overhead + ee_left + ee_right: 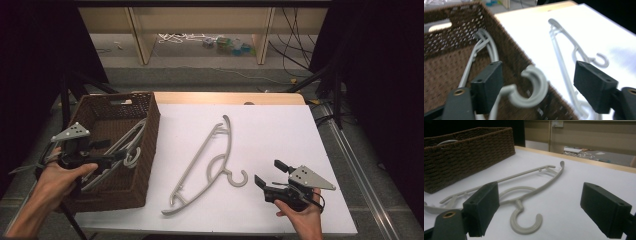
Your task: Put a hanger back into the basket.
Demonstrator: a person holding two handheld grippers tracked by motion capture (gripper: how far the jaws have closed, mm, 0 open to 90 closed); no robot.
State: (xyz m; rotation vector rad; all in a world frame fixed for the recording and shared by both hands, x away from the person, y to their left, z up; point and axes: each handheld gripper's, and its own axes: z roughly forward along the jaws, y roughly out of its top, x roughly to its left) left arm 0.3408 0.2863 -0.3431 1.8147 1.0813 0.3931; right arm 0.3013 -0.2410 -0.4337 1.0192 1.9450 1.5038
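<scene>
A grey plastic hanger [207, 160] lies flat on the white table, its hook toward the front right. Another grey hanger [129, 144] rests inside the brown wicker basket [147, 150] at the left. My left gripper [116, 156] hovers over the basket's front part, pointing right, jaws wide apart. In the left gripper view the basket hanger's hook [534, 87] shows between the jaws of the left gripper [539, 72], beside the left one, and neither pad presses on it. My right gripper [270, 173] rests open at the front right, facing the table hanger's hook [524, 225]; nothing is between the right gripper [540, 195] jaws.
The basket wall [511, 52] stands between the left gripper and the table hanger [564, 55]. The table's wooden back edge [225, 97] borders the floor, where cables [180, 37] and shelf legs stand. Dark stands flank both sides.
</scene>
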